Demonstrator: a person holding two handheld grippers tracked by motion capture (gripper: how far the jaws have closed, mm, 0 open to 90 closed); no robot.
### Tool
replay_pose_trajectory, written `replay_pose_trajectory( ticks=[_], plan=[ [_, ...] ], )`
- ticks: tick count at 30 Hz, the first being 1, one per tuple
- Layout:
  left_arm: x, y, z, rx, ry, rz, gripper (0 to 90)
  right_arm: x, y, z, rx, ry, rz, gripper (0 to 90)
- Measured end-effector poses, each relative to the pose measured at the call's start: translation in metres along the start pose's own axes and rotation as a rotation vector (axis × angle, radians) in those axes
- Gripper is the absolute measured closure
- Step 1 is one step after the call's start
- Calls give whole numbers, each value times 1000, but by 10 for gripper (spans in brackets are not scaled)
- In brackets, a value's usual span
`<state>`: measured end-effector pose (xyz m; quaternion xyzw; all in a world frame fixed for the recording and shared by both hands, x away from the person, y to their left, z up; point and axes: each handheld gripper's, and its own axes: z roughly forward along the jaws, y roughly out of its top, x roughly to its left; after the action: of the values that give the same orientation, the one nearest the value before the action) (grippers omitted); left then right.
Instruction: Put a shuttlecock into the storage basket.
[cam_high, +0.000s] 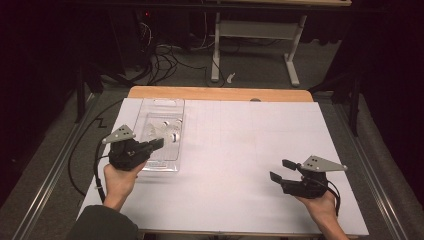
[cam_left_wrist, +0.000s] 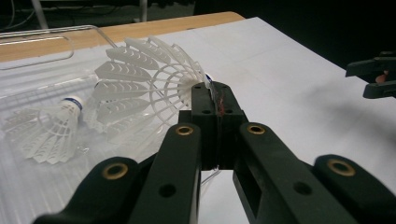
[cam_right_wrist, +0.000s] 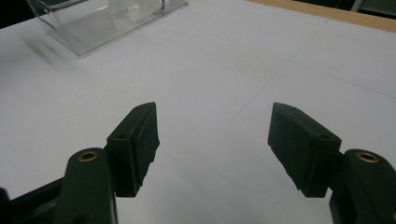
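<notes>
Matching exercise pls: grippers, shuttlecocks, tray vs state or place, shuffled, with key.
Things
1. left gripper
2. right gripper
3. second shuttlecock
4. clear tray

States or places
A. jaws wide apart over the bare white sheet
B. lying on its side inside the tray
C. jaws closed on the held shuttlecock
D. at the far left of the white sheet, against the wooden edge

Pairs: 1-C, 2-A, 3-B, 4-D
</notes>
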<state>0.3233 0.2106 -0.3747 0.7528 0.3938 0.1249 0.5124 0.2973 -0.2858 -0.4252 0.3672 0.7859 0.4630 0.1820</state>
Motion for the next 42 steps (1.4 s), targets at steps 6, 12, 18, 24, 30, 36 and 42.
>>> replay_pose_trajectory(
  ticks=[6, 12, 18, 24, 30, 36, 42],
  plan=[
    [7, 0, 2, 11, 30, -9, 897, -1, 0, -1, -8, -2, -1, 340],
    [14, 1, 6, 25, 53, -20, 896, -2, -1, -2, -10, -5, 3, 339],
    [19, 2, 10, 32, 71, -32, 896, -3, -1, -4, -15, -9, 6, 339],
    [22, 1, 14, 38, 77, -40, 896, -3, -2, -6, -23, -13, 6, 338],
    [24, 1, 17, 48, 81, -45, 896, -4, -5, -9, -39, -20, 16, 332],
    [27, 1, 18, 56, 85, -50, 895, -6, -8, -12, -48, -26, 21, 326],
    [30, 1, 21, 69, 93, -60, 895, -5, -10, -12, -55, -26, 26, 315]
  ],
)
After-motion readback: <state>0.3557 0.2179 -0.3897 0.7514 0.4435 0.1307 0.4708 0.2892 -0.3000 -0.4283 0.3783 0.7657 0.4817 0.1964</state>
